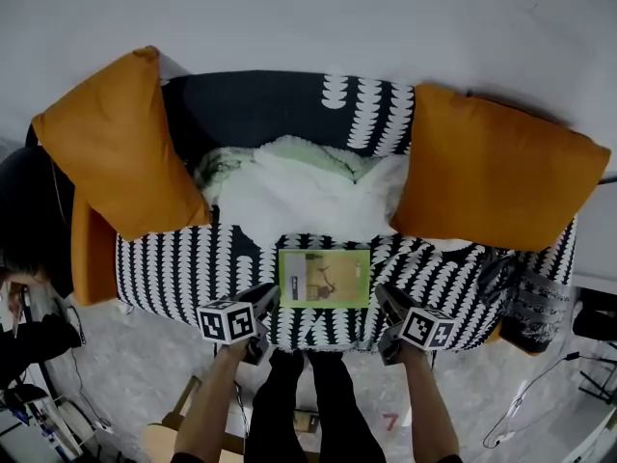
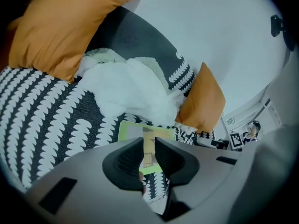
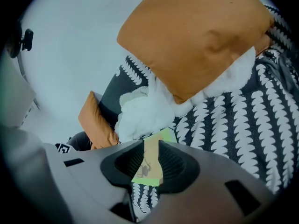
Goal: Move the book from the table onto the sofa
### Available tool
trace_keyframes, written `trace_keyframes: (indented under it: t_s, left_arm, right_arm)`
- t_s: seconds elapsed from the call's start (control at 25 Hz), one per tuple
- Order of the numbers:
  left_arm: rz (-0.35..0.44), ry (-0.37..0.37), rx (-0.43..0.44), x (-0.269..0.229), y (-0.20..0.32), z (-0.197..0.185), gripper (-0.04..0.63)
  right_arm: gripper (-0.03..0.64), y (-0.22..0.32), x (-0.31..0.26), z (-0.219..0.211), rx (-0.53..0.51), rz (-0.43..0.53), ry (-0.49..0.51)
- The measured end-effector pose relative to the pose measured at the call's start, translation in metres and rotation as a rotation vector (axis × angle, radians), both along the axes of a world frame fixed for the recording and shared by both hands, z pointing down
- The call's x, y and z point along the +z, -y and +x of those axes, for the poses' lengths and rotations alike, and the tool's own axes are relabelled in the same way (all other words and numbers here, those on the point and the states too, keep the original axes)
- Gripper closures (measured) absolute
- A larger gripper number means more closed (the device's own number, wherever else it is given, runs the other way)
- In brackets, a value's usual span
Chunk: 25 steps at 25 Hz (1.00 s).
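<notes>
The book [image 1: 324, 278], with a green border and a tan picture on its cover, lies flat on the black-and-white patterned sofa seat [image 1: 174, 268], near the front edge. My left gripper [image 1: 268, 297] is at the book's near left corner and my right gripper [image 1: 384, 299] at its near right corner. Contact with the book cannot be made out. In the left gripper view the jaws [image 2: 148, 148] stand a narrow gap apart with the book [image 2: 135, 130] lying beyond them. The right gripper view shows the same: jaws [image 3: 151, 160] slightly apart, with the book [image 3: 164, 136] past the tips. Neither gripper has anything clamped.
Two orange cushions [image 1: 120, 143] [image 1: 492, 167] lean at the sofa's ends, with a white fluffy blanket [image 1: 299, 186] heaped between them just behind the book. A dark knitted bundle [image 1: 530, 292] lies on the seat's right end. The person's legs [image 1: 308, 403] stand against the sofa front.
</notes>
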<state>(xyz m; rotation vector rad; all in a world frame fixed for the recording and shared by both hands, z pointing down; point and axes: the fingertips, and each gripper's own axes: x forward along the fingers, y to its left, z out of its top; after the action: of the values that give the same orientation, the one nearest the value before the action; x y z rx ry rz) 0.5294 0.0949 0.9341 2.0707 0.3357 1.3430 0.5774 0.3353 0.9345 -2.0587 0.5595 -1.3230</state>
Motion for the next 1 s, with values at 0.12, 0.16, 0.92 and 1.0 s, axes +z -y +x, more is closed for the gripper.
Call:
trace_keyframes:
  t_s: [0.12,0.16,0.92,1.0]
  left_arm:
    - [-0.001,-0.008,0.008,-0.006,-0.001,0.004,0.512]
    - [0.0,-0.012,0.011,-0.009,-0.001,0.005,0.513]
    - [0.062,-0.237,0.072,-0.177,-0.032,0.013,0.58]
    - [0.073,-0.266,0.086,-0.198,-0.035,0.013,0.58]
  right_arm:
    - [0.509,0.003,-0.005,0.002,-0.001,0.006,-0.002]
    - [0.509,0.004,-0.008,0.002,-0.002,0.009,-0.004]
    - [0.592,0.039,-0.17,-0.01,-0.093,0.042,-0.225]
    - [0.593,0.044,-0.191,-0.011,-0.106,0.04,-0.266]
